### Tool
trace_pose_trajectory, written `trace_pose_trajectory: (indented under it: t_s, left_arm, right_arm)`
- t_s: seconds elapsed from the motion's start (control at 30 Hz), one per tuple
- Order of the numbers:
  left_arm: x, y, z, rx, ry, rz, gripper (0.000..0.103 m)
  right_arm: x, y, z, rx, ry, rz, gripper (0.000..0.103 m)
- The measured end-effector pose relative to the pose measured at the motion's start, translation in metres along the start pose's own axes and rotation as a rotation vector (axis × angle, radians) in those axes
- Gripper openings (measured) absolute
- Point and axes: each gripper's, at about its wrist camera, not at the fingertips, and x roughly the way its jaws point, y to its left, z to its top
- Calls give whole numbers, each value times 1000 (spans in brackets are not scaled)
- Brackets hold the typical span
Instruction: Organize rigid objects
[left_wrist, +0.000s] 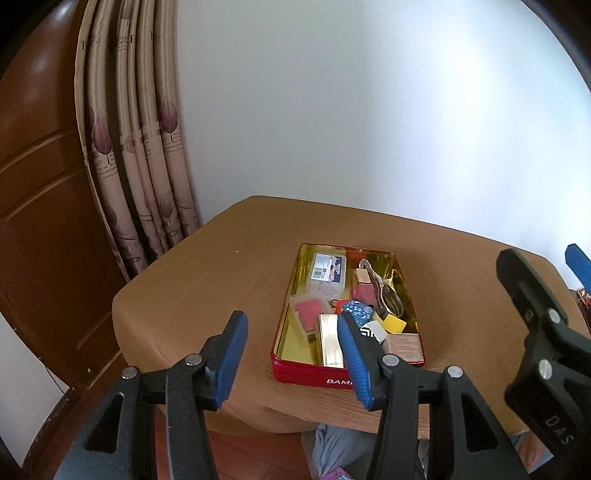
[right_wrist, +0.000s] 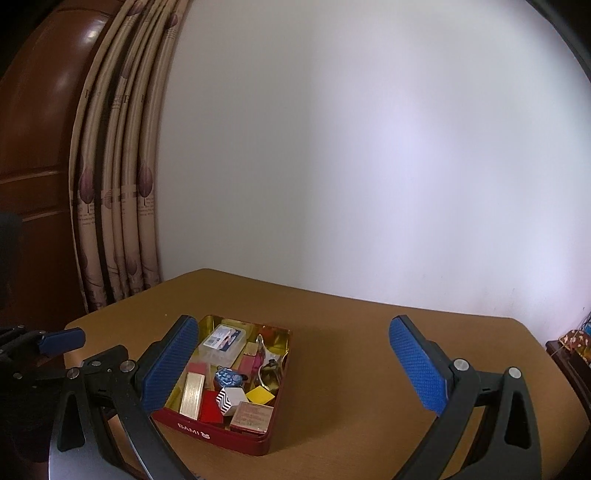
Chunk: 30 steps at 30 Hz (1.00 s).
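A red tin (left_wrist: 306, 373) (right_wrist: 207, 432) with a gold lining stands open on the tan table (left_wrist: 207, 295). It holds several small items: a clear plastic box (left_wrist: 327, 273), a gold bar (left_wrist: 330, 345), a yellow cube (left_wrist: 394, 325), a black-and-white cube (right_wrist: 231, 400), a wooden block (left_wrist: 404, 345) and metal clippers (left_wrist: 384, 291). My left gripper (left_wrist: 293, 354) hovers open over the tin's near left corner, with nothing between its pads. My right gripper (right_wrist: 293, 365) is wide open and empty to the right of the tin, its left pad in front of the tin's left edge. One of its fingers (left_wrist: 532, 325) shows at the right of the left wrist view.
A patterned curtain (left_wrist: 140, 147) and a dark wooden door (left_wrist: 37, 221) stand left of the table, with a white wall behind. A person's grey-clad leg (left_wrist: 332, 450) shows below the near table edge. A small patterned object (right_wrist: 574, 341) sits past the table's right end.
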Motion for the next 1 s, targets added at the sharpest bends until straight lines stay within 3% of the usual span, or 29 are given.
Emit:
trace_pose_trajectory:
  t_s: [0.37, 0.43, 0.6, 1.0]
  left_arm:
    - [-4, -2, 0, 0, -10, -31, 60]
    - [-4, -1, 1, -3, -13, -27, 73]
    - [-10, 0, 1, -5, -44, -17, 80]
    - [-6, 4, 2, -23, -19, -21, 81]
  right_arm:
    - [-4, 1, 0, -2, -14, 13, 102]
    - [-4, 0, 0, 1, -14, 14, 102]
    - [-4, -3, 1, 21, -10, 16, 102]
    - [-5, -6, 2, 29, -16, 29, 102]
